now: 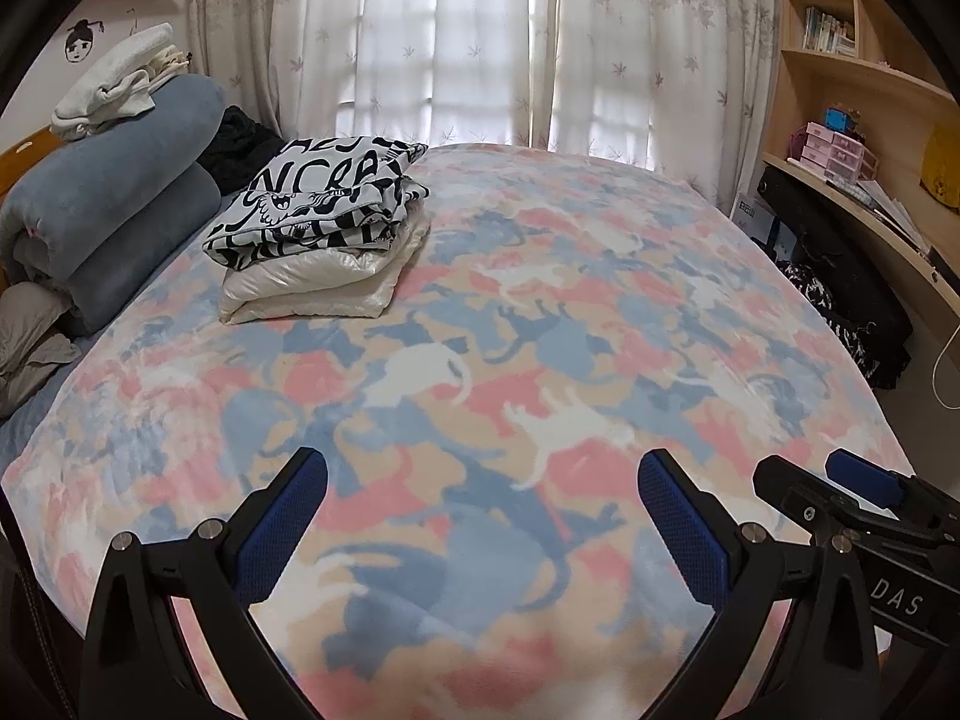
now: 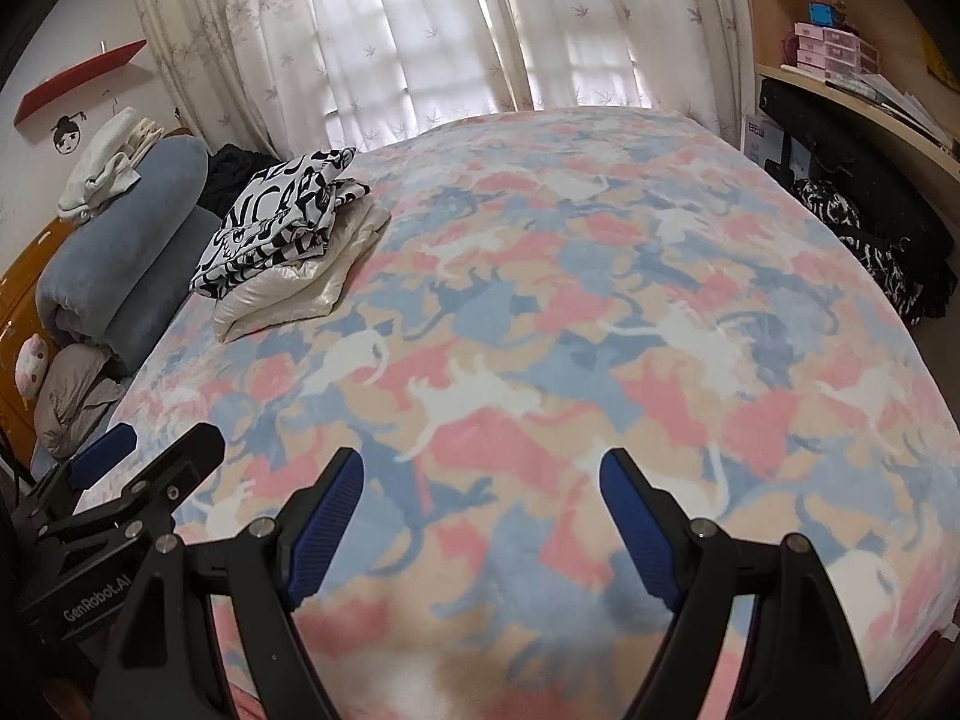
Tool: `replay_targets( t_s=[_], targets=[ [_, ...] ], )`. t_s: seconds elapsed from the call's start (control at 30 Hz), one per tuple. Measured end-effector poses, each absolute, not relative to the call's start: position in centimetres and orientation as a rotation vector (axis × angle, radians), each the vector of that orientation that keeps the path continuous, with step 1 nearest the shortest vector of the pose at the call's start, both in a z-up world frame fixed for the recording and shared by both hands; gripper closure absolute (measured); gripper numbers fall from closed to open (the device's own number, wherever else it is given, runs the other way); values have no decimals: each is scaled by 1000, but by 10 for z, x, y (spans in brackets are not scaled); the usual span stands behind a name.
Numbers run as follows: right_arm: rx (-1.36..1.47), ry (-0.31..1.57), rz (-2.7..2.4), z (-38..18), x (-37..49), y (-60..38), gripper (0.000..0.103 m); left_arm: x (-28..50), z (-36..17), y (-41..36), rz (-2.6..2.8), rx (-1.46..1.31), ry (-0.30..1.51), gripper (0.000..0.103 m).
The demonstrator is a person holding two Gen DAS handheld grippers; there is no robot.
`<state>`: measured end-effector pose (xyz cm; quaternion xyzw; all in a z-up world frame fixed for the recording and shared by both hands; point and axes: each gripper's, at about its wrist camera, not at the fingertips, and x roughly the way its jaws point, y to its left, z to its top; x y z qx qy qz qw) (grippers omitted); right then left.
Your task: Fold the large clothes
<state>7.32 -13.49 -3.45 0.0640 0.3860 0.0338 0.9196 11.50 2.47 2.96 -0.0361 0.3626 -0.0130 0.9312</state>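
Left wrist view: left gripper (image 1: 483, 483) spread wide, empty, low over blanket (image 1: 600, 324); folded stack (image 1: 327, 228) set far left by pillows (image 1: 114, 198), likely keeping the middle free for folding. Right wrist view: right gripper (image 2: 483, 480) likewise apart, holding nothing; stack (image 2: 288, 240) well beyond reach.

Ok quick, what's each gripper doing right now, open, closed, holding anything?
Left gripper: open, holding nothing, over the cat-print blanket.
Right gripper: open, holding nothing, over the same blanket.
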Motion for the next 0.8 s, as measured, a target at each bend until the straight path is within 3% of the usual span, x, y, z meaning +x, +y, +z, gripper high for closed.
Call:
replay_targets(
  t_s=[0.8],
  targets=[
    [87,765,59,-31,67,-132,21,112,30,25,-17,-57,746,1]
  ],
)
